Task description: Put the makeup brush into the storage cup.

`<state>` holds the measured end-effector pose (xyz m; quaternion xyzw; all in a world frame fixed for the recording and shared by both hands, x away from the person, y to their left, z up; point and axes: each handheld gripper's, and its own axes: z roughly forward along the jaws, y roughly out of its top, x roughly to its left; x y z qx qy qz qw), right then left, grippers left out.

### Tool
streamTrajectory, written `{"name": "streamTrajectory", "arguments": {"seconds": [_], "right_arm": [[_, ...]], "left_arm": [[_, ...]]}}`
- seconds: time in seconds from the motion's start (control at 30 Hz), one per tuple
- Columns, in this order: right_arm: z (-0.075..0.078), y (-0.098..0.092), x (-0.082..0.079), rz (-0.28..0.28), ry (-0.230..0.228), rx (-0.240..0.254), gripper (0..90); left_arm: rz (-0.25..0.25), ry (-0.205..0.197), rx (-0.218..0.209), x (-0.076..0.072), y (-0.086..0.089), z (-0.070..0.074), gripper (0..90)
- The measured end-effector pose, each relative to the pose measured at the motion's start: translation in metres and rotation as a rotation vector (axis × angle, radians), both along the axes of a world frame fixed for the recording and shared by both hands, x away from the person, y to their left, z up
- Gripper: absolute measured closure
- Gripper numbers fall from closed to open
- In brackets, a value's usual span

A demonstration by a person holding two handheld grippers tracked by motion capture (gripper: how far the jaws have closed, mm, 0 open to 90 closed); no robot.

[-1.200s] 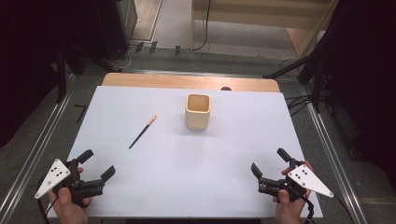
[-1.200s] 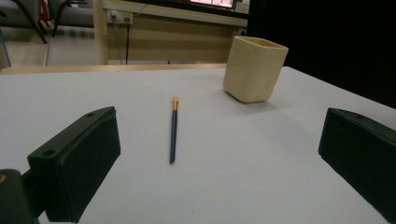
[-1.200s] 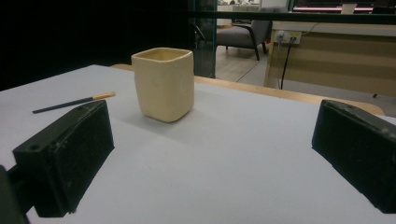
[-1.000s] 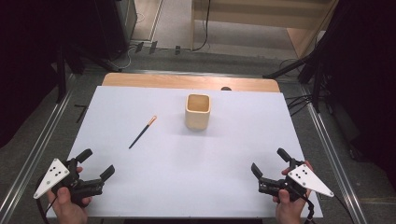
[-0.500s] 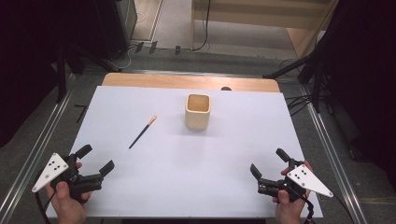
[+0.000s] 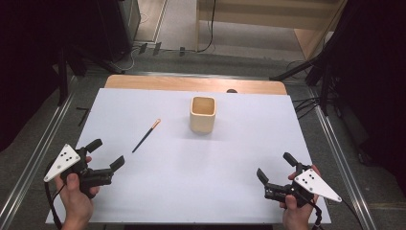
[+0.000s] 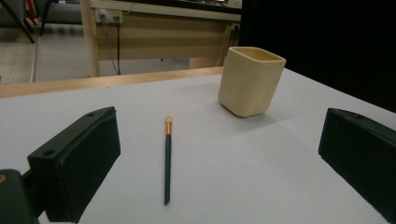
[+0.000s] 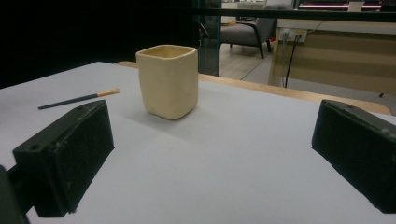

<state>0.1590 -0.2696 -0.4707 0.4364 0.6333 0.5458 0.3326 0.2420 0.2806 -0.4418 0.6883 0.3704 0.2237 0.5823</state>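
From the high view, I am holding my left gripper (image 6: 106, 154) over the near left corner of the white table (image 6: 230, 191) and my right gripper (image 6: 276, 166) over the near right corner, both with jaws spread wide and gripping nothing. A cream, square-sided cup (image 6: 203, 114) is standing upright toward the far middle, its mouth open. A thin dark brush (image 6: 146, 135) with an orange tip is lying flat to the left of the cup, apart from it, angled from the cup's side toward my left gripper. Bare white surface is stretching between my two grippers and the cup; a wooden strip (image 6: 191, 84) is running along the far edge.

In the left gripper view, my jaws are standing far apart with the brush (image 7: 167, 161) lying between them farther off, its orange tip pointing away, and the cup (image 7: 250, 81) sitting to the right beyond it.

In the right gripper view, my jaws are gaping equally wide; the cup (image 8: 167, 80) is standing ahead, the brush (image 8: 78, 99) well to its left.
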Motion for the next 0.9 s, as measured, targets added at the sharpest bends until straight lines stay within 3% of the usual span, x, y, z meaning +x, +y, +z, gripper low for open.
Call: {"name": "streamTrajectory", "arguments": {"seconds": [0.23, 0.9], "right_arm": [[-0.001, 0.0, 0.0, 0.004, -0.003, -0.002, 0.0], [-0.001, 0.0, 0.001, 0.009, -0.001, -0.005, 0.0]], "left_arm": [[-0.011, -0.007, 0.019, 0.016, -0.012, 0.011, 0.0], [-0.038, 0.005, 0.051, 0.05, -0.035, 0.025, 0.0]]}}
